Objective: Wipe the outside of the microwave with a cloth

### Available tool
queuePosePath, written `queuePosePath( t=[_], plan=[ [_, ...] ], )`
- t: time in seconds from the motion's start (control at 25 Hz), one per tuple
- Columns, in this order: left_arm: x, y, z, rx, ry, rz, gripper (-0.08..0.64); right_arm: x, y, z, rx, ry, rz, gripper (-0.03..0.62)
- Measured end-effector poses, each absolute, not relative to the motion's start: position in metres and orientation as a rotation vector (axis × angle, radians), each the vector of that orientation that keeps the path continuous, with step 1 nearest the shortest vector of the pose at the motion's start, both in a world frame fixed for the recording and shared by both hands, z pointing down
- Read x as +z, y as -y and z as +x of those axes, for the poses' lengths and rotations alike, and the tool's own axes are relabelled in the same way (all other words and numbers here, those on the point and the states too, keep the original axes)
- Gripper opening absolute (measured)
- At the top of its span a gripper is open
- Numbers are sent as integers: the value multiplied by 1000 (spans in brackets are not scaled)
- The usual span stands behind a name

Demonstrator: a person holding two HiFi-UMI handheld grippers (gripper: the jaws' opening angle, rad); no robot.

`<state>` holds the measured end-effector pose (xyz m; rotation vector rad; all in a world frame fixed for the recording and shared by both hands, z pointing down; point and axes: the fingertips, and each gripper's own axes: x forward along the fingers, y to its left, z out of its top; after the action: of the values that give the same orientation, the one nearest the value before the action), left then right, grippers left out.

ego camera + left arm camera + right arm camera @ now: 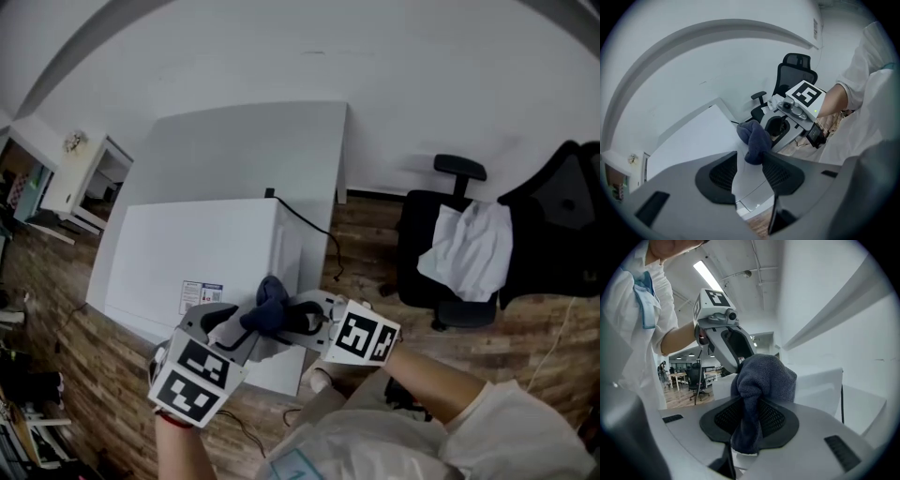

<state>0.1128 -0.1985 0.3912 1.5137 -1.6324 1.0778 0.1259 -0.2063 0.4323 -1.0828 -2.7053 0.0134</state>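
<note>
A white microwave (187, 253) stands on a white table (253, 141). Both grippers meet above its front right corner. A dark blue cloth (270, 305) is bunched up between them. In the right gripper view the cloth (759, 380) is pinched between the pads of my right gripper (749, 420), which is shut on it. My left gripper (749, 171) stands open, with the white microwave top (693, 140) showing through the gap. The cloth (754, 140) hangs just past its tips and brushes one pad. In the head view the left gripper (246, 330) faces the right gripper (298, 317).
A black power cord (314, 230) runs off the microwave's back right to the wooden floor. A black office chair (459, 272) with a white garment (469, 248) on it stands to the right. A small white cabinet (75, 173) sits at the far left.
</note>
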Motion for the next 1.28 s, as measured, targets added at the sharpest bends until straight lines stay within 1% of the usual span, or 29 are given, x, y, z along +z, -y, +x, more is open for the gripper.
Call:
queuePosePath(
  t=[0.12, 0.36, 0.6, 0.8, 0.92, 1.04, 1.28],
  plan=[
    [389, 191, 115, 1037, 1650, 1547, 167, 430, 198, 132, 16, 2690, -1070, 104],
    [380, 183, 126, 973, 1678, 1628, 167, 427, 191, 139, -80, 2603, -1100, 104],
    [373, 161, 142, 909, 1678, 1718, 164, 416, 166, 158, -76, 2536, -1148, 104],
    [340, 150, 120, 742, 1900, 1753, 149, 372, 173, 151, 58, 2597, -1085, 104],
    [317, 153, 106, 653, 2050, 1777, 141, 338, 184, 136, 53, 2668, -1001, 104],
    [302, 156, 99, 578, 2149, 1799, 116, 314, 182, 124, 23, 2715, -965, 104],
    [283, 149, 89, 402, 2302, 1807, 84, 297, 180, 114, 39, 2784, -906, 104]
  ],
)
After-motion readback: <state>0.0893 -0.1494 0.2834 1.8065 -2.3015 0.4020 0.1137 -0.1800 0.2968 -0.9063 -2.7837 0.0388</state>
